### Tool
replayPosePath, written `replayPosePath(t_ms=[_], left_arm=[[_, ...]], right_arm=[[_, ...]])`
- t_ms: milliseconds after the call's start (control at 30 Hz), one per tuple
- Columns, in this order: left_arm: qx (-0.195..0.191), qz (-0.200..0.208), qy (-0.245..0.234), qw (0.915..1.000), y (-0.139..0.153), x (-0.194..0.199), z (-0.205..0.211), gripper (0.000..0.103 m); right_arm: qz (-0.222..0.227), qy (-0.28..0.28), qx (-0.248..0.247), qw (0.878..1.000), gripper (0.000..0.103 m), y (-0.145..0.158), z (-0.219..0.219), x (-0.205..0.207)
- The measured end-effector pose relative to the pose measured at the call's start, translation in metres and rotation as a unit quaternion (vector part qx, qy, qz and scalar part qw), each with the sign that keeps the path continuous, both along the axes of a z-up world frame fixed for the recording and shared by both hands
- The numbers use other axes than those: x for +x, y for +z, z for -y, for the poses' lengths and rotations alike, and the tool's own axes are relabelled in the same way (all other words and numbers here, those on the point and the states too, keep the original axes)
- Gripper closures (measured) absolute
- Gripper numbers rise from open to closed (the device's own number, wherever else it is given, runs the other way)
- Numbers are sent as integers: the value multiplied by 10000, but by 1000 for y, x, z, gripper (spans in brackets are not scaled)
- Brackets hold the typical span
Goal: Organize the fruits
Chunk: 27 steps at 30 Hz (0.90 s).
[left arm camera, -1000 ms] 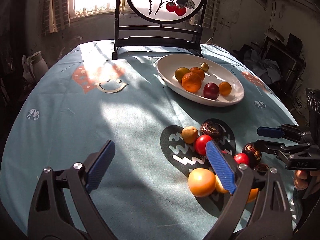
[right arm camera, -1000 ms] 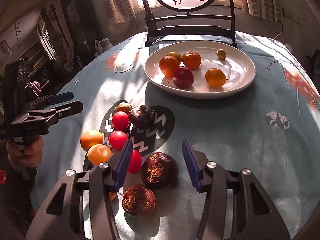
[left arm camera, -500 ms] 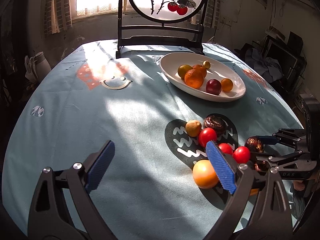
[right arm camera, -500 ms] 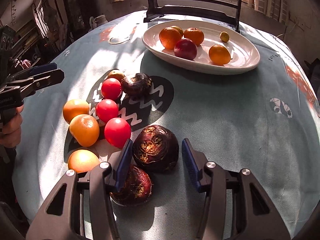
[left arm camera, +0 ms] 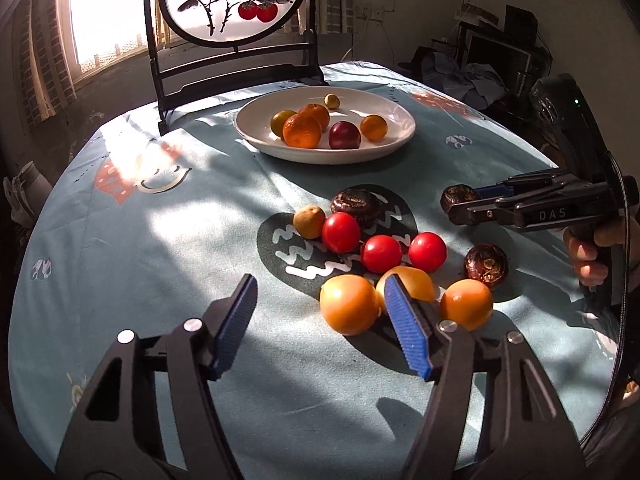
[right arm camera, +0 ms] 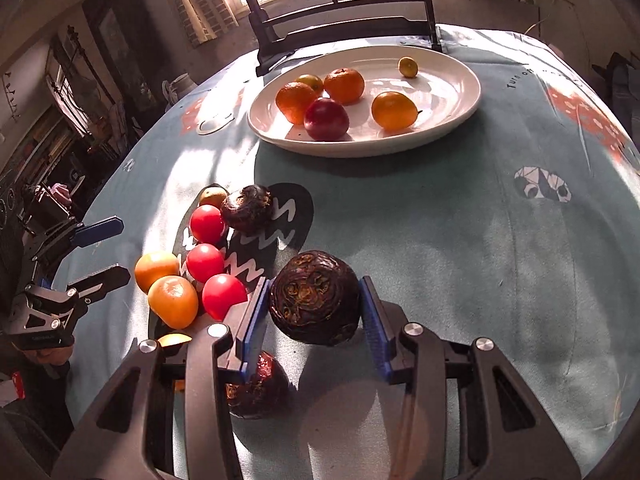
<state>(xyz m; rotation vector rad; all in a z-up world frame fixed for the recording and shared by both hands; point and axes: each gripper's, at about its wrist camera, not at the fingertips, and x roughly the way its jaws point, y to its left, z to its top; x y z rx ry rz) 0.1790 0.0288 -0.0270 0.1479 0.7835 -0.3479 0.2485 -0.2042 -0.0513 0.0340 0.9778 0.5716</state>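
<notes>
Gripping: your right gripper [right arm camera: 314, 312] clamps the dark fruit [right arm camera: 314, 304].
Closing: your left gripper [left arm camera: 320, 322] narrows, jaws empty, beside the orange fruit [left arm camera: 348, 304].

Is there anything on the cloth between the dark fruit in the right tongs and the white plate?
Nothing visible. The dark fruit sits between the right tongs; bare tablecloth runs up to the white plate. The loose fruits lie off to the left.

Sun pours through a barred window [left arm camera: 100, 20] at the far left, throwing bright patches on the round worktop's pale blue cloth [left arm camera: 160, 240]. A dark wooden stand with a round painted screen [left arm camera: 234, 0] rises at the far edge. Far right, what may be heaped clothing [left arm camera: 472, 78] sits dim.
</notes>
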Motion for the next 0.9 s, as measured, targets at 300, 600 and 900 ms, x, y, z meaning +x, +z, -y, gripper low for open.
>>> replayPosePath(t_ms=[300,600,900], left_arm=[[222,-278,-203,9992,-17,2,9,48],[220,-324,-217,9990,-23,4,12,56],[43,-402,-317,9987,-25,7,13,66]], right_arm=[[-11,-9,-1,10000,58,-1,0,0],[-14,-5,-1,10000,58,-1,-1,-1],[14,-8,8,10000,58,0,-2,-3]])
